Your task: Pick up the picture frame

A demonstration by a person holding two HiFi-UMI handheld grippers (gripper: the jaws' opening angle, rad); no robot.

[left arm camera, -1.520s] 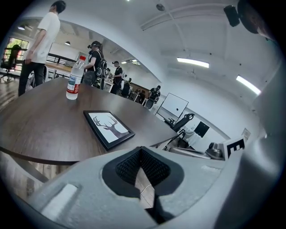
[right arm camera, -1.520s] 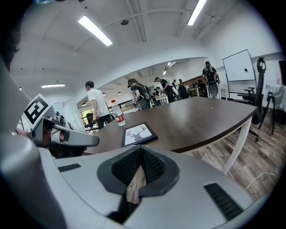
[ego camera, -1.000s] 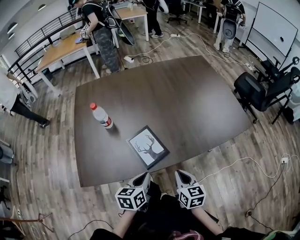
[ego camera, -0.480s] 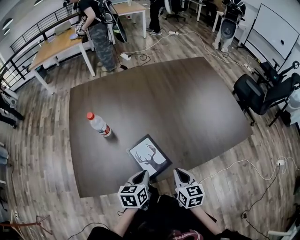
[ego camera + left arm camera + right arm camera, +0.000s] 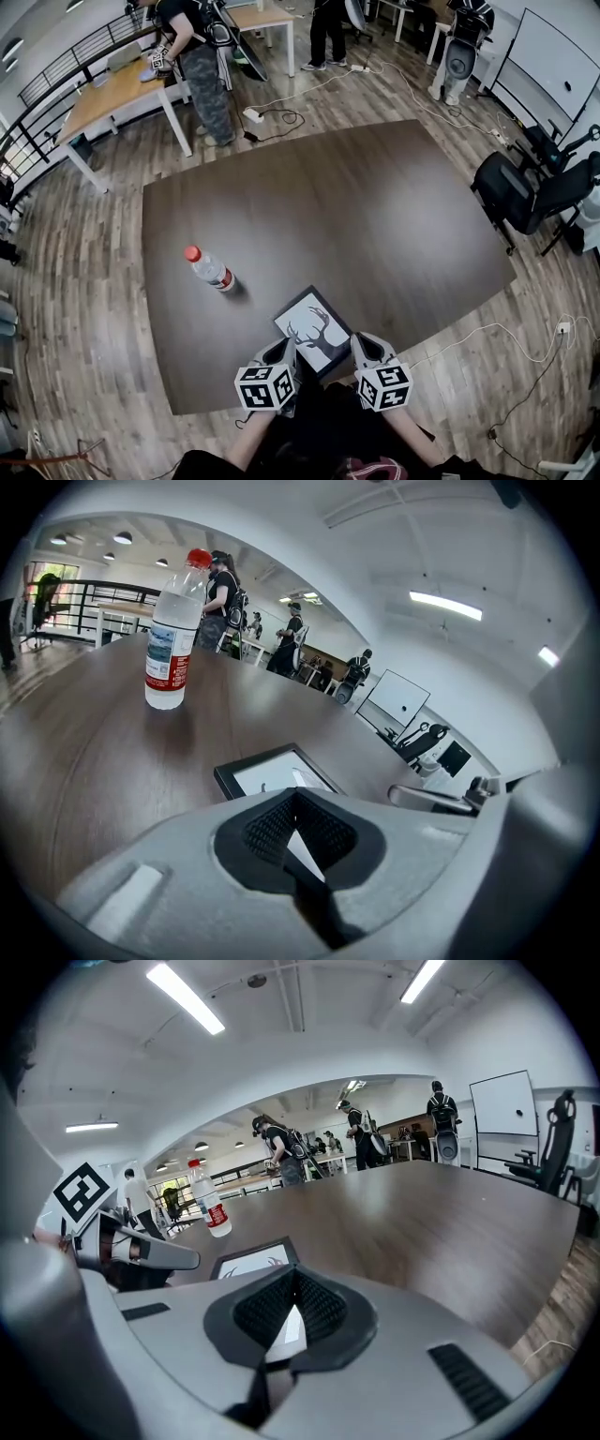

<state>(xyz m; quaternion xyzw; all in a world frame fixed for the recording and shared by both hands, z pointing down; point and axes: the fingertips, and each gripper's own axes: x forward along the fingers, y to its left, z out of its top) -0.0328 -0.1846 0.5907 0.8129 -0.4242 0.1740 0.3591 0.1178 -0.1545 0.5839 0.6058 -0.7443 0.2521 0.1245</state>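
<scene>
Readable writing: none. The bottle (image 5: pixel 210 269) carries a red and white label whose print is too small to read; its cap is red.

The picture frame (image 5: pixel 315 331) lies flat on the table (image 5: pixel 375 216) near the near edge, just ahead of both tools. Its long axis slants from near right to far left, with the stag's antlers toward the far end. Its near corner is covered by the grippers.

The left gripper (image 5: pixel 295 794) is clenched and grasps nothing. The right gripper (image 5: pixel 295 1274) is likewise clenched and empty.
</scene>
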